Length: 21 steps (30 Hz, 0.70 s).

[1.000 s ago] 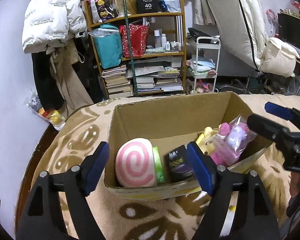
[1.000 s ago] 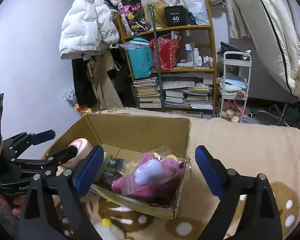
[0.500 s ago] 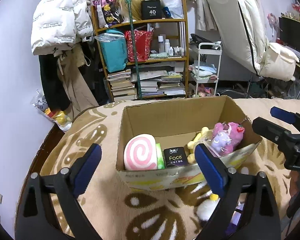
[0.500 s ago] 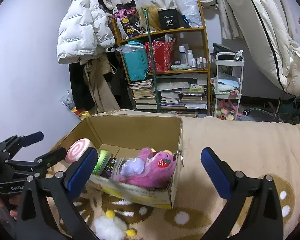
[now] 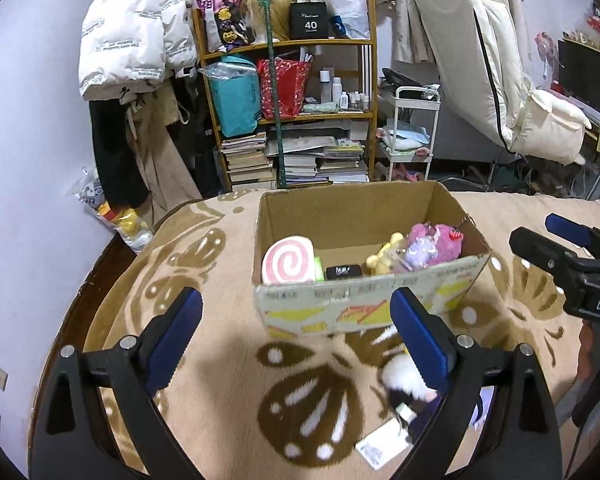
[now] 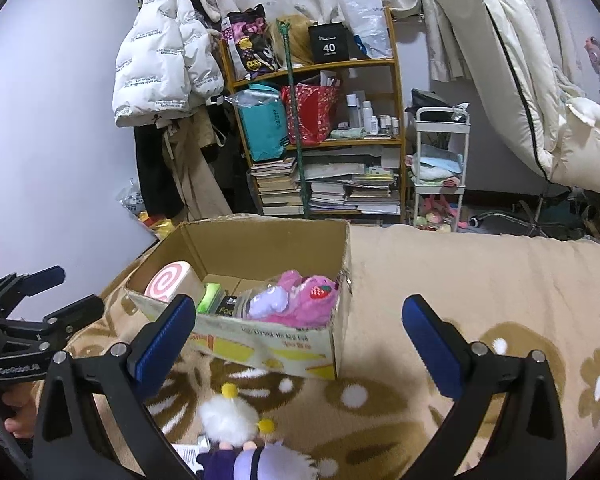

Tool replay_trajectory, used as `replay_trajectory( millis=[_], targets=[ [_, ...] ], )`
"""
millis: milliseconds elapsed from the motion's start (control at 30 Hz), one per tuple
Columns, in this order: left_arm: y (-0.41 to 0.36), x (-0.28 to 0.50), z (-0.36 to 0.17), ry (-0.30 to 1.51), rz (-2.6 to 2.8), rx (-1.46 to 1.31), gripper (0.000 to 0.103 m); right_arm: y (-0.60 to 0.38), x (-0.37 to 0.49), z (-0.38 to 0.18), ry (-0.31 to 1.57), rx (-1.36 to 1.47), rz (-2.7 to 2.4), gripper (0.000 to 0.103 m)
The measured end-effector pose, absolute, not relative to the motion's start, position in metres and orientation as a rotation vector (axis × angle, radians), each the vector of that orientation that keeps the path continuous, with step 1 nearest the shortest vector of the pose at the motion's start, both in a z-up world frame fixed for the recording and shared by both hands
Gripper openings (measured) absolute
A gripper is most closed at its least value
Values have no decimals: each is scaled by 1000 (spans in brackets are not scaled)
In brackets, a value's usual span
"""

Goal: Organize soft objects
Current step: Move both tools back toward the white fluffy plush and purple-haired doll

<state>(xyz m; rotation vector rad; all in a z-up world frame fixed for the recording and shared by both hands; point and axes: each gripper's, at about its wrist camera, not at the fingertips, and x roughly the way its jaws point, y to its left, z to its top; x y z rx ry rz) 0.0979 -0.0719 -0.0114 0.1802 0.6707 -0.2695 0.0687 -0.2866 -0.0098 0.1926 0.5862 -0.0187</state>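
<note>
- On the tan, brown-patterned blanket [image 6: 460, 280] sits an open brown cardboard box [image 5: 364, 304] holding a pink-swirl roll cushion [image 5: 288, 261] and a pink and purple plush toy [image 6: 296, 300].
- Left gripper [image 5: 296, 338] has just been opening; its blue pads stand wide apart, gripping nothing.
- Right gripper [image 6: 298, 342] has likewise just spread fully, empty, above a white fluffy plush doll in purple [image 6: 230, 420] lying just before the box.

The cardboard box [image 5: 364, 304] stands open-topped on the patterned blanket [image 6: 480, 280], its back half bare. A swirl cushion [image 5: 288, 262] fills its left end, a pink plush [image 6: 300, 300] the right. Bare blanket lies to the box's right. A white-haired doll [image 6: 236, 432] lies just before the box, between both wide-open tools.
</note>
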Motion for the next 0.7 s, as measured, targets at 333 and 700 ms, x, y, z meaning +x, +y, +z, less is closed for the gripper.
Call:
replay_trajectory(
  millis=[333,700],
  targets=[
    [-55,72,-10,694,-240,142,95,-275,37,-5,606,170,-27,103],
    [-50,60,-14,726,-239,157,95,-263,24,-9,651,124,-12,103]
  ],
)
